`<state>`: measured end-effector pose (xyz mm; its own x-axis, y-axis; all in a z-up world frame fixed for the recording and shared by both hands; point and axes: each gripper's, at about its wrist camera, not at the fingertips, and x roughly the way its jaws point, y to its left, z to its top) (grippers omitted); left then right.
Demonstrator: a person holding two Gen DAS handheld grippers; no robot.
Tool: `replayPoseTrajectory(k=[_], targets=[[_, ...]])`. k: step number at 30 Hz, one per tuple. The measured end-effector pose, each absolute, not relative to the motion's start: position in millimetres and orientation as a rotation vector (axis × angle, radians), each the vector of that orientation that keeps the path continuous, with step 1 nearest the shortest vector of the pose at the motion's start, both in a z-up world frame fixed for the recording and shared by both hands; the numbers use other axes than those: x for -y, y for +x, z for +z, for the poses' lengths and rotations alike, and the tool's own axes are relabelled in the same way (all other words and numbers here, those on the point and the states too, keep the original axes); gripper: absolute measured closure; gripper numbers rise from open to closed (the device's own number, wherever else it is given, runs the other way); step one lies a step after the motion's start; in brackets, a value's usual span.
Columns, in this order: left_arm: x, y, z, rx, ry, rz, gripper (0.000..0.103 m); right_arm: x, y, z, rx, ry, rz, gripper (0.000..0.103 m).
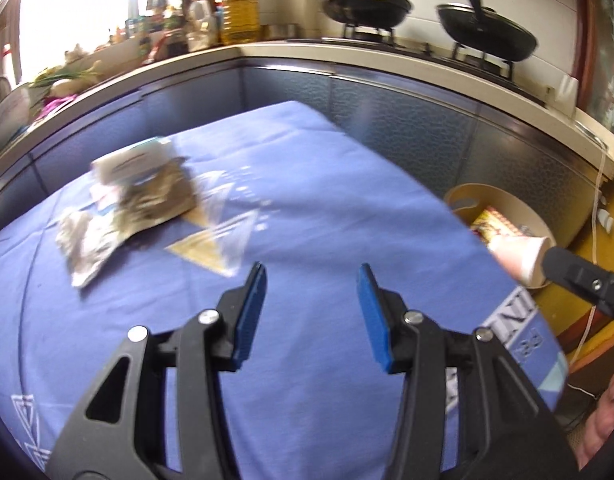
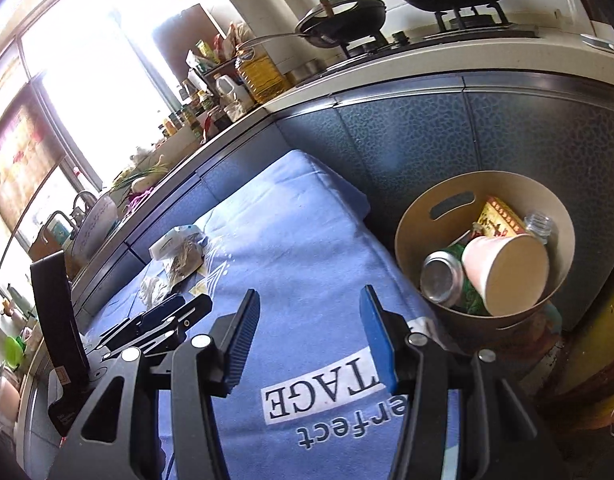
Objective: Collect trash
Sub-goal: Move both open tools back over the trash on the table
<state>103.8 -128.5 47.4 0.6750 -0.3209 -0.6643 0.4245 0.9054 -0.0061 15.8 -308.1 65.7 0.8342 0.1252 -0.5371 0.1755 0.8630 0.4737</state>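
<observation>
A kitchen corner with a pale countertop (image 1: pixel 291 50) over dark textured cabinet fronts forms the backdrop, two black woks (image 1: pixel 367 2) sitting on the gas burners and a large yellow oil bottle (image 1: pixel 239 14) among the jars near the bright window. From the left wrist, a blue printed cloth (image 1: pixel 307 208) covers the table below the left gripper (image 1: pixel 311 276), whose blue-padded jaws stand spread with nothing between them. Ahead and to the left of those jaws lies a blurred heap of trash: a white flat packet (image 1: pixel 133 162), a crumpled brownish wrapper (image 1: pixel 159 200) and a crinkled silvery piece (image 1: pixel 85 246), though motion blur makes their exact make hard to tell. To the right of the jaws, past the cloth's edge, a round tan bin (image 1: pixel 463 196) shows, partly hidden by the black tip of the right gripper (image 1: pixel 579 276). From the right wrist, the right gripper (image 2: pixel 309 300) likewise hangs over the blue cloth (image 2: pixel 307 240) with its jaws apart and empty. Just beyond and to the right of them the tan bin (image 2: pixel 423 208) stands off the table's edge, holding a pink-and-white paper cup (image 2: pixel 507 272) on its side, a dented silver can (image 2: pixel 441 278), a yellow-and-red carton (image 2: pixel 501 220) and a clear plastic bottle (image 2: pixel 541 224). Ahead to the left lies the trash heap (image 2: pixel 181 256), and nearer on that side the black left gripper (image 2: pixel 163 320).
</observation>
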Motion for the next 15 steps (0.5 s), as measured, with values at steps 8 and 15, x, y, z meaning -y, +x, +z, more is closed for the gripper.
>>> replayPoseTrajectory(k=[8, 15], targets=[[29.7, 113.0, 26.7, -0.688, 0.110, -0.186, 0.052, 233.1, 44.7, 57.1, -0.666, 0.421, 0.095, 0.052], [-46.3, 119.3, 21.7, -0.686, 0.033, -0.029, 0.052, 167.4, 86.4, 59.8, -0.705, 0.349, 0.237, 0.052]])
